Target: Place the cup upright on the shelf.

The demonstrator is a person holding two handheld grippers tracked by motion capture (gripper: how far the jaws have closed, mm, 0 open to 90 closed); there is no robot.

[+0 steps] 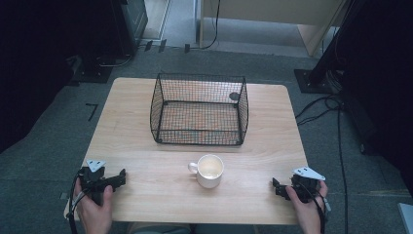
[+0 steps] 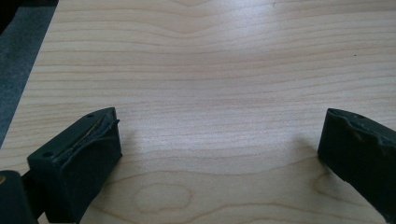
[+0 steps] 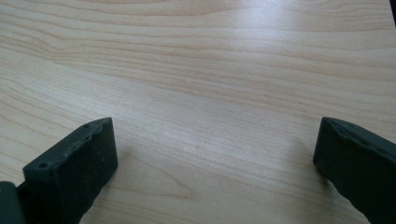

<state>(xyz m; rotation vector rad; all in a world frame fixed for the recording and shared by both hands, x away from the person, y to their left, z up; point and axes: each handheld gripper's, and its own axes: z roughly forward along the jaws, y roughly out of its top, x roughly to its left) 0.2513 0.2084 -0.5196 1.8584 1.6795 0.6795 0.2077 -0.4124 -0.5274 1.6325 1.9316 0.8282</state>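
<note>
A white mug [image 1: 208, 170] stands upright near the front middle of the wooden table [image 1: 136, 146], its handle turned left. Behind it sits an empty black wire basket [image 1: 199, 109]. My left gripper [image 1: 119, 176] rests at the front left corner, held by a hand, well left of the mug. My right gripper [image 1: 275, 185] rests at the front right, well right of the mug. In the left gripper view the left gripper [image 2: 219, 140] is open over bare wood. In the right gripper view the right gripper [image 3: 215, 144] is likewise open with nothing between its jaws.
Grey carpet surrounds the table. Cables [image 1: 336, 126] run along the floor at the right, and dark equipment stands [image 1: 107, 34] sit at the back left and back right. A pale wooden cabinet [image 1: 272, 14] stands behind.
</note>
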